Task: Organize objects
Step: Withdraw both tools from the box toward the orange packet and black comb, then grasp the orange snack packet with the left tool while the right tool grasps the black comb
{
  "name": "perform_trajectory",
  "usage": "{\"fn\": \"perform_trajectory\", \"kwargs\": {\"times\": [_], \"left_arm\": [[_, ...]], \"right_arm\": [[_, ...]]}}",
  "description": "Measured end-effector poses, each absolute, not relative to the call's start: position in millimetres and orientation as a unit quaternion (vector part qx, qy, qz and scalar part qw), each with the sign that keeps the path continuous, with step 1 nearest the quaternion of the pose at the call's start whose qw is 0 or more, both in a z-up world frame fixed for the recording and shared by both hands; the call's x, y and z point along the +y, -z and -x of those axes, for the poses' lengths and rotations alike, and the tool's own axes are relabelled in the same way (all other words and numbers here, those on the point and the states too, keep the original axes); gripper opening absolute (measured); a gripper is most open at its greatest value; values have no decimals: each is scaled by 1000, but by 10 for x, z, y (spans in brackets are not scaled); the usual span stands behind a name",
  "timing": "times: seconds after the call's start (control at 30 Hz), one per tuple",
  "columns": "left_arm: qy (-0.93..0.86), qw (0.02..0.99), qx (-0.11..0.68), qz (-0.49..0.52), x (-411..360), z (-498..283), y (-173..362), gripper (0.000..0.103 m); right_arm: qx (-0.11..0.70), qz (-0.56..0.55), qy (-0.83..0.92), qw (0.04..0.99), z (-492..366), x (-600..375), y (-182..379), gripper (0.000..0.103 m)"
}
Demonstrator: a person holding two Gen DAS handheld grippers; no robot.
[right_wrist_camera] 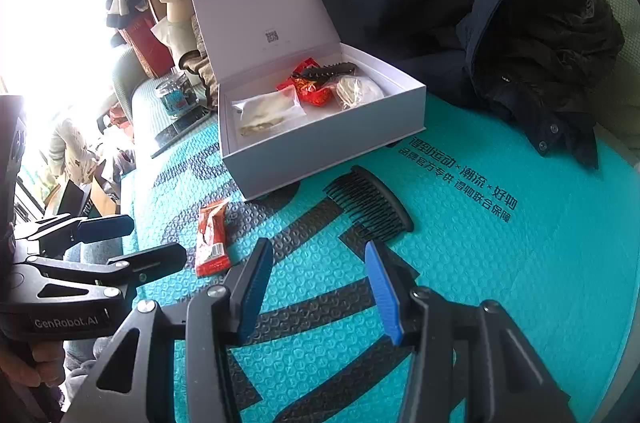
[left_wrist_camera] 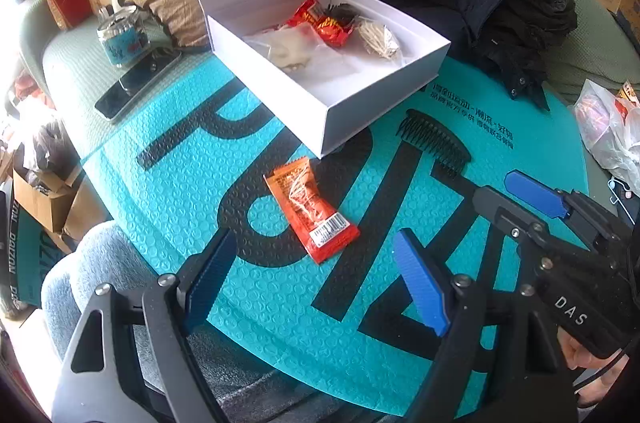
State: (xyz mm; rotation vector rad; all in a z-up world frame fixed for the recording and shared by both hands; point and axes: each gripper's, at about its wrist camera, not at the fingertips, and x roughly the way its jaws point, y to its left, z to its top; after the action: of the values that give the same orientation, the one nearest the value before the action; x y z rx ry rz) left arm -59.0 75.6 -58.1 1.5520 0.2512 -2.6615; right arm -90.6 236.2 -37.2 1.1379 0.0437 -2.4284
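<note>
The white box point(left_wrist_camera: 372, 111) sits on the teal bubble mailer point(left_wrist_camera: 248, 303) with its lid propped back, so things can be dropped straight in; red packets and clear bags already lie inside. Two items are left out on the mailer: an orange-red snack packet point(left_wrist_camera: 310, 209) just in front of the box and a black comb point(right_wrist_camera: 370, 203) to its right.

The left gripper point(left_wrist_camera: 316, 279) hangs above the packet, jaws wide and empty, probably lined up to take it. The right gripper point(right_wrist_camera: 316, 289) points toward the comb with its jaws partly apart and nothing between them. How close its tips are to the mailer is hard to judge through the fisheye.
</note>
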Motion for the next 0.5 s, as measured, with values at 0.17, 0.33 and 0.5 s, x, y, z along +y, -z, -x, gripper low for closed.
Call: {"fn": "perform_trajectory", "kwargs": {"times": [0.17,0.33,0.5], "left_arm": [[841,35,113,-528,649,666,832,80],[830,47,122,-542,575,802,955,80],[821,51,126,-554,540,958,1051,80]], "right_arm": [[32,-419,881,216,989,2350,513,58],[51,-426,881,201,1158,2330,608,64],[64,-430,879,197,1358,2303,670,68]]}}
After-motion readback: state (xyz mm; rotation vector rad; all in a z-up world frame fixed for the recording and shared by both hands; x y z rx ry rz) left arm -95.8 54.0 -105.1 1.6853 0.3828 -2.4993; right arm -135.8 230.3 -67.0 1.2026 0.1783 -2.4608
